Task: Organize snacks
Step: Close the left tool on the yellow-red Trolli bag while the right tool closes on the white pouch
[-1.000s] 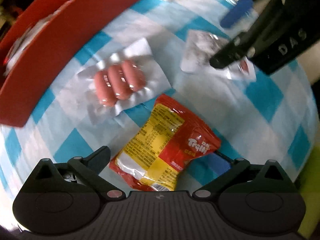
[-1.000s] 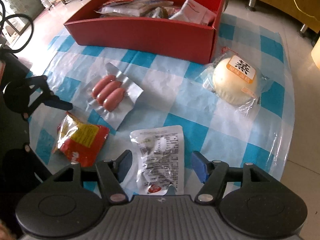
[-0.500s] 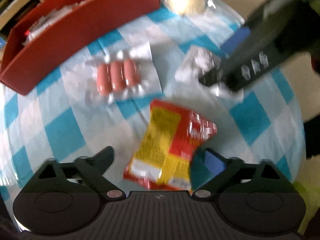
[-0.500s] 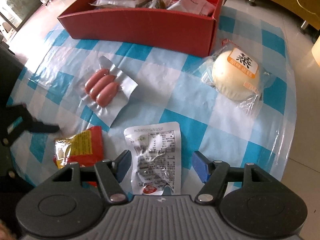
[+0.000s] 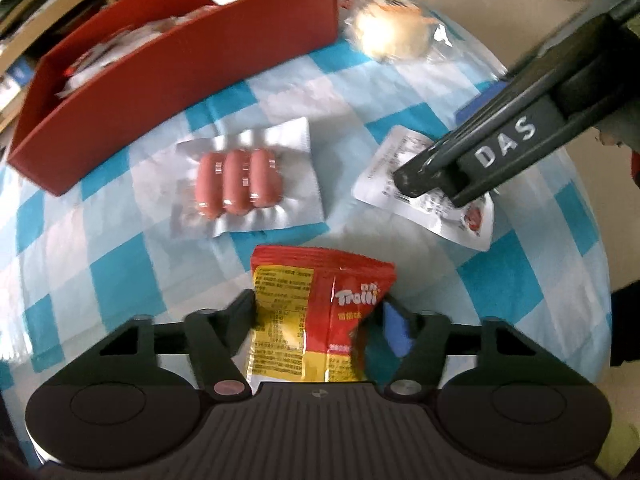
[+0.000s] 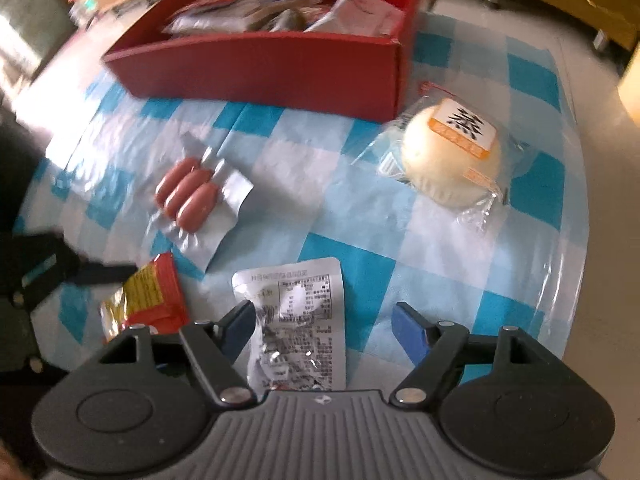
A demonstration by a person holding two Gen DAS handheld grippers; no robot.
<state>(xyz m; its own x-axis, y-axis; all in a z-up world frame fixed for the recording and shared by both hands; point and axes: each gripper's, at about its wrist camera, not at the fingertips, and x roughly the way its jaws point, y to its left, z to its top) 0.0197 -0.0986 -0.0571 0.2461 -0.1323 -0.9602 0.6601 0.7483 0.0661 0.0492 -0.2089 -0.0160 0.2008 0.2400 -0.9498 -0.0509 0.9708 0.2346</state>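
The red-and-yellow foil snack packet [image 5: 316, 320] sits at lower centre of the left wrist view, between the closing jaws of the left gripper [image 5: 316, 312], whose fingers press its crumpled sides. In the right wrist view, the right gripper [image 6: 322, 320] is opening, straddling a white printed pouch [image 6: 298, 320] without touching it. Above lie a vacuum-sealed pack of three sausages [image 6: 188, 196], a wrapped white bun [image 6: 452, 160] and a red cardboard box [image 6: 272, 68] on the blue-checked tablecloth [image 6: 400, 240].
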